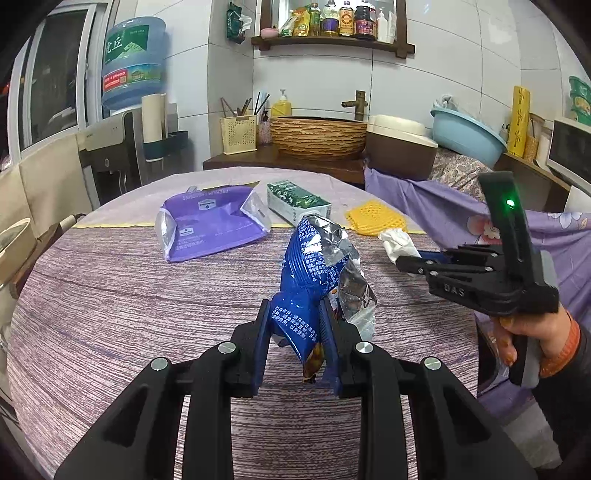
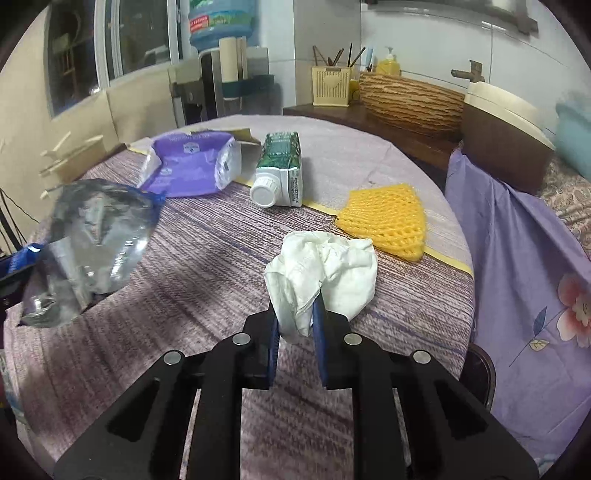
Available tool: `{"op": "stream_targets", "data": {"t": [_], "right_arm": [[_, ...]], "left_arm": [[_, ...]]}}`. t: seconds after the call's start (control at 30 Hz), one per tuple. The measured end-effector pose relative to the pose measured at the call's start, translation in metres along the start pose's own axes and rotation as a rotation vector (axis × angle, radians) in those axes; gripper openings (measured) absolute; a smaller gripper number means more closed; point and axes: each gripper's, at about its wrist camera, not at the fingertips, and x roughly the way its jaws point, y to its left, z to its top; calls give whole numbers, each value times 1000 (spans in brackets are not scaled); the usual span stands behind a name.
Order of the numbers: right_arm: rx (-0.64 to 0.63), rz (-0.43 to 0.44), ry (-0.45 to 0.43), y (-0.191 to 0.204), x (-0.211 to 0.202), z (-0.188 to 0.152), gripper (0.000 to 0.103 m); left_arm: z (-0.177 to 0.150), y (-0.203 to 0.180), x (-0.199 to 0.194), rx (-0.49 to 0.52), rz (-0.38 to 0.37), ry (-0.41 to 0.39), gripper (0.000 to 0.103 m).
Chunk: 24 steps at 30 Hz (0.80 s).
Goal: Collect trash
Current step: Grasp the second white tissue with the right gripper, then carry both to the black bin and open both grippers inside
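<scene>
Left gripper [image 1: 293, 314] clamps blue foil wrapper [image 1: 314, 266]; right gripper [image 2: 297, 314] pinches white tissue [image 2: 321, 266]; purple bag [image 1: 210, 225] reads "PREMIUM".

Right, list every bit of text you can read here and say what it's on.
"DAS": on the right tongs, on the body.
"PREMIUM": upside down on the purple pouch; smaller print unreadable.
Blue snack wrapper in the left tongs: Chinese print, too small.
Green carton, water jug, shelf bottles: blurred.
</scene>
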Motion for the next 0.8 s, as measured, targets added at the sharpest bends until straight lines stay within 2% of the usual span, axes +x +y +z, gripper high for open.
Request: {"op": "stream_targets", "data": {"t": [0.2, 0.43, 0.63, 0.8], "right_arm": [[72, 9, -58, -14, -40, -22, 17], [184, -58, -123, -51, -89, -55, 17], [273, -129, -107, -90, -105, -89, 17], [328, -173, -39, -118, -90, -122, 17]], "left_arm": [[6, -33, 2, 24, -53, -19, 26], [14, -83, 10, 60, -131, -41, 26], [17, -126, 15, 89, -194, -43, 26], [17, -158, 22, 116, -241, -38, 26]]}}
